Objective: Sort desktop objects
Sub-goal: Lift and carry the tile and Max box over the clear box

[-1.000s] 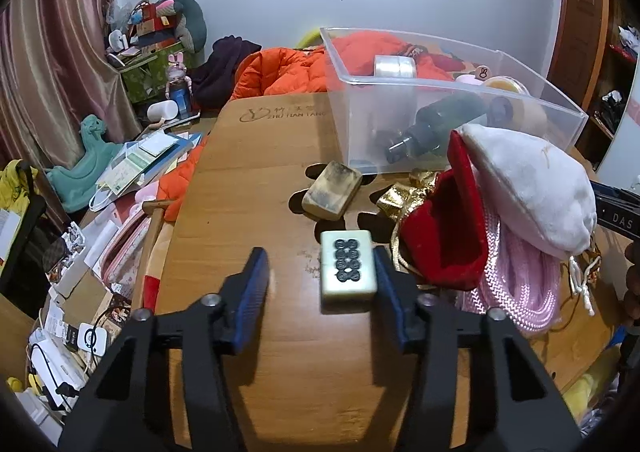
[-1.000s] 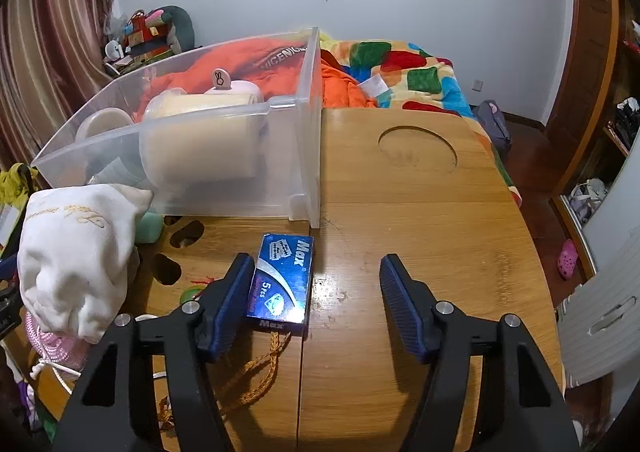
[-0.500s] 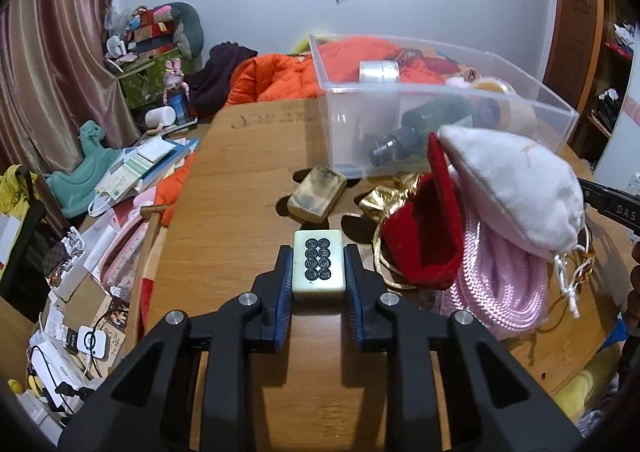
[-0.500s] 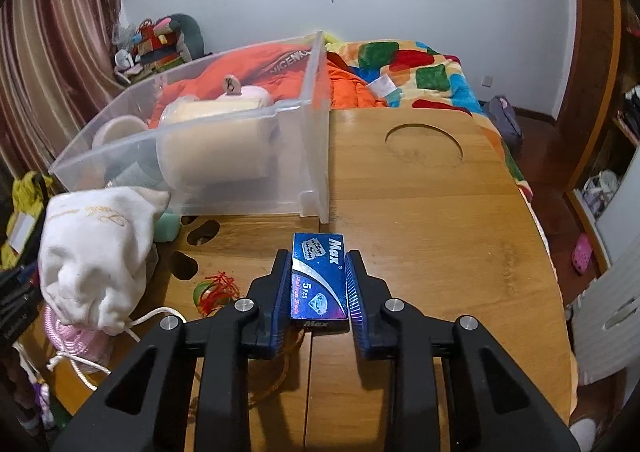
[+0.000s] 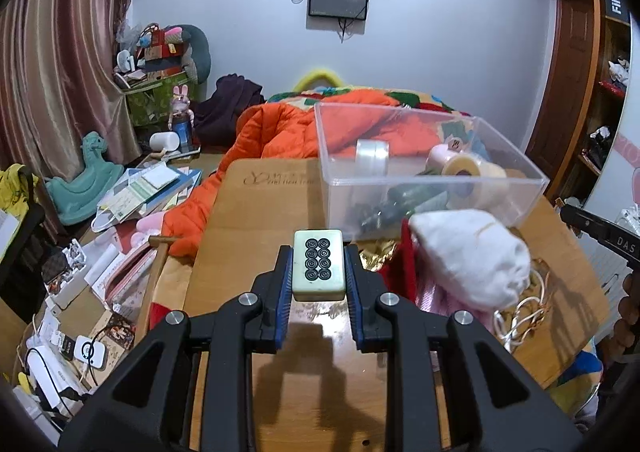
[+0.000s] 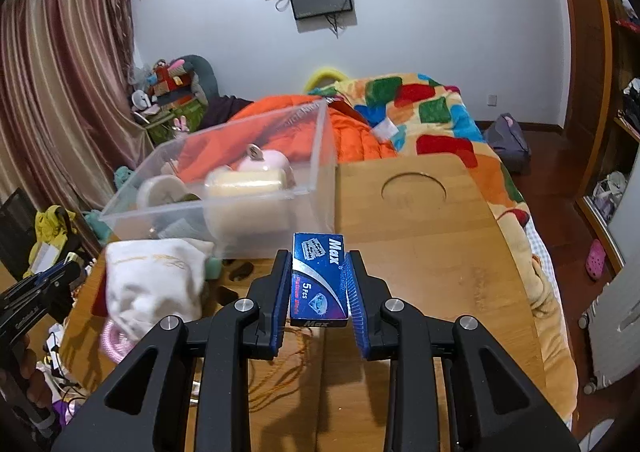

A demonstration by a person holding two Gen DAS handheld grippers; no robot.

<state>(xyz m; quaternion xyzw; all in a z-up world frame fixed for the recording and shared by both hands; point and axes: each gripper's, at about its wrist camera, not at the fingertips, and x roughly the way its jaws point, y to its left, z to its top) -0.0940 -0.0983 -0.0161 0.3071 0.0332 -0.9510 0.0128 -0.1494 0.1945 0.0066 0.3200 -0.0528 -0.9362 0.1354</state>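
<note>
My left gripper [image 5: 319, 266] is shut on a cream mahjong tile [image 5: 319, 264] with black circles and holds it above the wooden table [image 5: 256, 219]. My right gripper [image 6: 318, 278] is shut on a blue "Max" razor blade box [image 6: 318, 280], lifted above the table [image 6: 420, 236]. A clear plastic bin [image 5: 420, 187] stands ahead, holding tape rolls and a dark bottle; it also shows in the right wrist view [image 6: 224, 191]. The bin lies beyond both grippers.
A white drawstring pouch [image 5: 472, 252] lies on a red pouch [image 5: 400, 272] and pink rope [image 5: 440, 300] right of the left gripper. The white pouch [image 6: 156, 284] shows left of the right gripper. An orange jacket [image 5: 272, 139] and a cluttered floor lie beyond the table's left edge.
Both grippers closed on their objects and lifted them off the table. The views have tilted up and the bin now sits farther ahead.
</note>
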